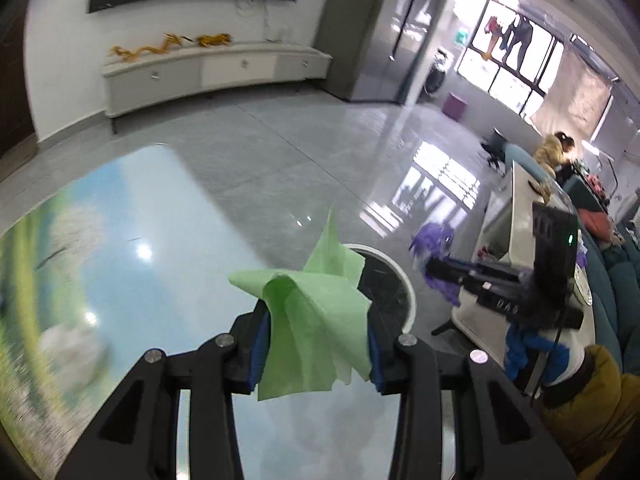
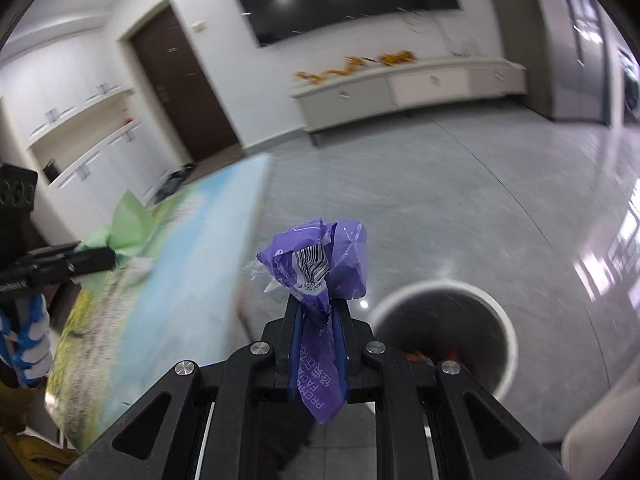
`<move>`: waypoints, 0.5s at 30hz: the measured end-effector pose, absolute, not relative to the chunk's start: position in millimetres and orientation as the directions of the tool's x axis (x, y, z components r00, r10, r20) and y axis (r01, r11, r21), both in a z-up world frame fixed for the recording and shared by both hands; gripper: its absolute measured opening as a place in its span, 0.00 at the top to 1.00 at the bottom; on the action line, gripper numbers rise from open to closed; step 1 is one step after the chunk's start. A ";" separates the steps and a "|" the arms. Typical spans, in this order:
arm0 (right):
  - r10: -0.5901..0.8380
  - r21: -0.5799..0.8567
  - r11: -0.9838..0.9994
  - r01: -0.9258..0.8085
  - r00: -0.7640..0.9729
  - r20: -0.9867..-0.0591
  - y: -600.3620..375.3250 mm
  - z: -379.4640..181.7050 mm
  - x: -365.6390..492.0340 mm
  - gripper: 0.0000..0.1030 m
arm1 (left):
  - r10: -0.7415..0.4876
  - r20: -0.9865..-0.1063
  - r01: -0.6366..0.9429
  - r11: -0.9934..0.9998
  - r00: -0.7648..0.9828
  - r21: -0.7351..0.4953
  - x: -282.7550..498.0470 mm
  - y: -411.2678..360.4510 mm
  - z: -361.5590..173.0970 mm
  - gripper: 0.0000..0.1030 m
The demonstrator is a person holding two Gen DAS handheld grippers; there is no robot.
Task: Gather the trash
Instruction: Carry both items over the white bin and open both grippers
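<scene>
**Two pieces of trash held above the bin**

A light green paper napkin (image 1: 316,320) is seen crumpled into loose folds, with one pointed corner standing upward. It is pinched between blue pads above the edge of the glossy printed table, just beside the bin.

A purple plastic wrapper (image 2: 320,276) is twisted into a bunch, printed with a barcode and white lettering, and a clear strip sticks out on its left. It is clamped upright, its tail hanging down.

A round white trash bin (image 2: 502,320) with a dark inside stands on the grey floor, and some orange scraps are seen in it.
</scene>
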State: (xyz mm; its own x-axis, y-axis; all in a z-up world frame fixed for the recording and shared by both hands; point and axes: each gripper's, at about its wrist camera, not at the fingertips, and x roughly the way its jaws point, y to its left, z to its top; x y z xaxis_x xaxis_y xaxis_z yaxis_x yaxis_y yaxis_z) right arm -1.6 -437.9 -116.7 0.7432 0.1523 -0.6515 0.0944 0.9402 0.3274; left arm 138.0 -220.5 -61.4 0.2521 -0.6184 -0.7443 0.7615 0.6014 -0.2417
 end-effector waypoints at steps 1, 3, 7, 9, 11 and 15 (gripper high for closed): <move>0.139 0.330 0.936 0.120 0.737 -0.662 -447.9 -124.4 -2.1 0.86 | -0.616 -0.753 0.767 0.592 0.232 -0.247 140.7 -237.4 -67.0 0.63; 0.123 0.345 0.924 0.167 0.722 -0.680 -467.1 -141.8 -2.5 0.86 | -0.604 -0.770 0.773 0.582 0.203 -0.253 143.2 -269.9 -77.7 0.63; 0.124 0.377 0.898 0.225 0.694 -0.709 -497.4 -170.8 3.7 0.86 | -0.590 -0.794 0.783 0.560 0.149 -0.269 151.2 -319.7 -100.9 0.60; 0.127 0.386 0.889 0.246 0.679 -0.723 -508.5 -183.1 10.2 0.84 | -0.590 -0.800 0.778 0.553 0.112 -0.299 155.5 -342.6 -113.3 0.59; 0.122 0.388 0.882 0.268 0.664 -0.738 -517.4 -195.3 17.1 0.83 | -0.587 -0.804 0.774 0.551 0.092 -0.313 161.8 -360.0 -122.9 0.54; 0.110 0.383 0.868 0.315 0.631 -0.768 -534.8 -219.8 24.0 0.71 | -0.581 -0.811 0.763 0.552 0.062 -0.337 171.2 -386.9 -144.2 0.41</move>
